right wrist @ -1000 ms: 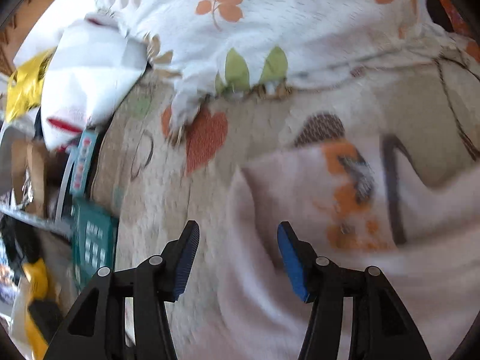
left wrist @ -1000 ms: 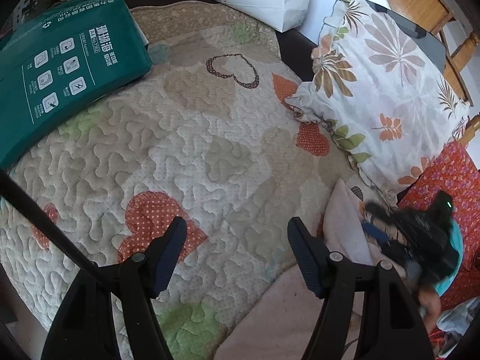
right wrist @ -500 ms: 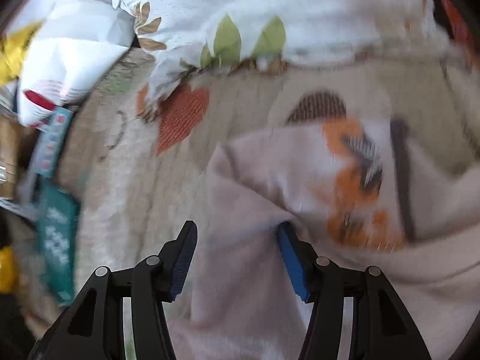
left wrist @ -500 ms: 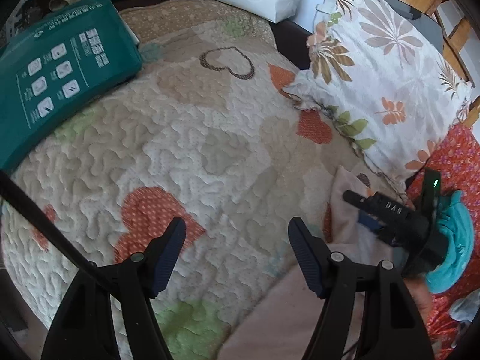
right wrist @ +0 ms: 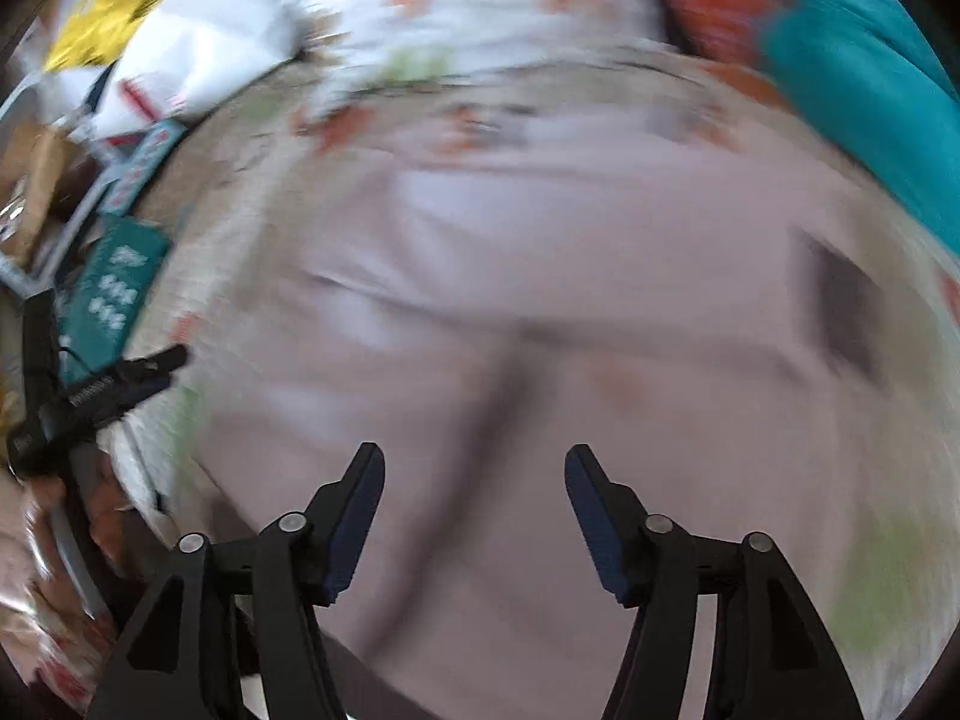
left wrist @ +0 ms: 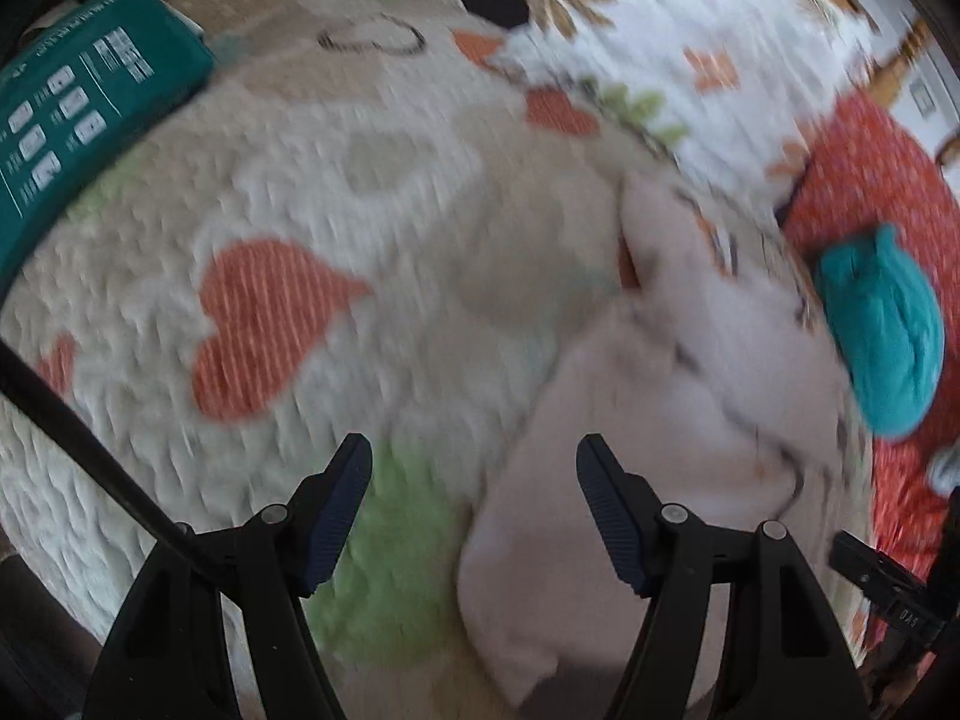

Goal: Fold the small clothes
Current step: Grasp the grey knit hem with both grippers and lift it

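The pale pink garment [left wrist: 648,420] lies crumpled on the heart-print quilt [left wrist: 300,192], beside a teal cloth [left wrist: 882,330]. Compared with before, it now fills the right view, and both the left claw [left wrist: 474,474] and right claw [right wrist: 474,480] remain wide, holding nothing

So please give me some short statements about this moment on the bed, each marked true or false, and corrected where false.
1. The left gripper is open and holds nothing. True.
2. The right gripper is clamped on the pale pink garment. False: its jaws stand open, with the garment in front of them.
3. A teal cloth bundle lies beside the pale pink garment. True.
4. The dark green package lies on top of the garment. False: it lies apart from it, at the far edge of the heart-patterned quilt.
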Demonstrator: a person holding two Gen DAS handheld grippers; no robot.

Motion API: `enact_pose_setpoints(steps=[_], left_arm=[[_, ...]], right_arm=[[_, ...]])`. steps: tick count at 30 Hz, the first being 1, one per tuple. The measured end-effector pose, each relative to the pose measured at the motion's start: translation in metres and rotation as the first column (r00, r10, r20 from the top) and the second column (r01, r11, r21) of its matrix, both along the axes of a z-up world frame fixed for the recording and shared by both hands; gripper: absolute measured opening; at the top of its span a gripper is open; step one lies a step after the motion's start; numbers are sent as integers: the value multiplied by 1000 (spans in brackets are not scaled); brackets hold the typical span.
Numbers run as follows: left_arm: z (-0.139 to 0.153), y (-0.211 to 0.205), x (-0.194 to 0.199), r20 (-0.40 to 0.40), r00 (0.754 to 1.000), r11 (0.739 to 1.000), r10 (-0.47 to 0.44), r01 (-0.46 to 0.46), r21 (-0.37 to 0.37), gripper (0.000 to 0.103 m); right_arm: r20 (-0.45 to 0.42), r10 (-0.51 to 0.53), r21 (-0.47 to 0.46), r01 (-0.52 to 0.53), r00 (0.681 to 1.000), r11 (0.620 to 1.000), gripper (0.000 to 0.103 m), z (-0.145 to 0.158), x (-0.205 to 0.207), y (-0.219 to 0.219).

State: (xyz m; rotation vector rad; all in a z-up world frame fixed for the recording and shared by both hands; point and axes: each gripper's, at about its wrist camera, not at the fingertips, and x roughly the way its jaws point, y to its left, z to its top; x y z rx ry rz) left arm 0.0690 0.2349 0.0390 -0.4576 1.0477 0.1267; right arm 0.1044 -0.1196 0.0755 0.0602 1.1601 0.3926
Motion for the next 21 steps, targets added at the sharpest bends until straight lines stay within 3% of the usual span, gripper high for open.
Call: enact_pose_setpoints(steps=[3, 5, 7, 10, 13, 16, 21], left_arm=[[-9, -13, -14, -11, 1000, 1000, -25, 26, 12, 70], [-15, -24, -22, -13, 1000, 999, -27, 27, 36, 70], [-21, -36, -28, -21, 999, 996, -30, 32, 85, 70], [-28, -66, -49, -21, 996, 972, -82, 85, 218, 70], [-34, -83, -77, -54, 992, 945, -111, 122, 302, 61], [-36, -67, -109, -75, 996, 966, -47, 65, 249, 48], [-45, -37, -157, -107, 992, 967, 66, -38, 252, 45]], right_arm=[[-33, -182, 20, 183, 983, 983, 68, -16, -39, -70], [-61, -301, 41, 304, 952, 952, 68, -31, -65, -112], [-76, -348, 96, 354, 934, 930, 68, -42, -85, -132], [-87, -349, 239, 360, 933, 902, 69, -50, -110, -140], [-71, -315, 234, 322, 947, 917, 72, -54, -119, -126], [-50, -282, 210, 286, 958, 935, 75, -52, -125, -118], [-56, -300, 276, 304, 952, 912, 75, -59, -128, -124]])
